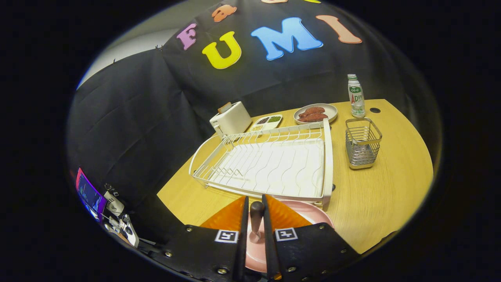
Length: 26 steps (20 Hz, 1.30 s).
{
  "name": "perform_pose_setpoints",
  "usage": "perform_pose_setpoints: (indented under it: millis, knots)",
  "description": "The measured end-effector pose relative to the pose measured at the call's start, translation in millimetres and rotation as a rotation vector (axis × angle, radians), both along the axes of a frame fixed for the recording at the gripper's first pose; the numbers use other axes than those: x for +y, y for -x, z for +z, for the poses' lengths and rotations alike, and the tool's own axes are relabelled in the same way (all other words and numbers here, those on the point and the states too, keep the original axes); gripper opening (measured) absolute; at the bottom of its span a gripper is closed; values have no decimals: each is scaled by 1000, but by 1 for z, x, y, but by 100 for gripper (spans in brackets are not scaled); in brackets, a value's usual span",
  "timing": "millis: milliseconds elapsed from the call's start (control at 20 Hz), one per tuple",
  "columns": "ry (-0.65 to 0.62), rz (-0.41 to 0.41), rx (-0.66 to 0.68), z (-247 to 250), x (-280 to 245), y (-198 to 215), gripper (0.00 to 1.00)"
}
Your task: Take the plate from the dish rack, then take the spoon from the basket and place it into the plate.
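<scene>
A pink plate (309, 213) lies on the wooden table just under and ahead of my fingers, close to the near rim of the white dish rack (274, 164). My gripper (255, 203) is shut on the spoon (256, 219), whose dark brown handle stands up between both fingers over the plate. The spoon's lower end rests against the pink plate surface; its bowl is hidden between the fingers. The wire basket (363, 143) stands to the right of the rack, beyond my fingers, with nothing showing inside it.
Behind the rack stand a white toaster (231, 118), a divided dish of seeds (267, 122) and a plate of reddish food (315, 113). A small bottle (356, 96) stands behind the basket. Devices and a lit screen (90, 194) sit off the table's left edge.
</scene>
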<state>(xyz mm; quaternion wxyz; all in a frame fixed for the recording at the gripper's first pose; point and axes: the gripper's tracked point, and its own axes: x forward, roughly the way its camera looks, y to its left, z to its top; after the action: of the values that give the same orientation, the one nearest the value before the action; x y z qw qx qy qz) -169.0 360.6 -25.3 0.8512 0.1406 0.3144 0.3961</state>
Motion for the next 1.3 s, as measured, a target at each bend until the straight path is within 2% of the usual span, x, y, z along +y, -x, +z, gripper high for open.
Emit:
perform_pose_setpoints:
  millis: [50, 100, 900, 1050, 1300]
  knots:
    - [-3, -7, 4, 1, -2, 0, 25]
    - [-14, -16, 6, 4, -4, -4, 26]
    - [-23, -115, -150, 62, -49, -26, 26]
    - [-29, -175, -247, 94, -68, -40, 26]
    - [-62, -292, -429, 175, -106, -77, 26]
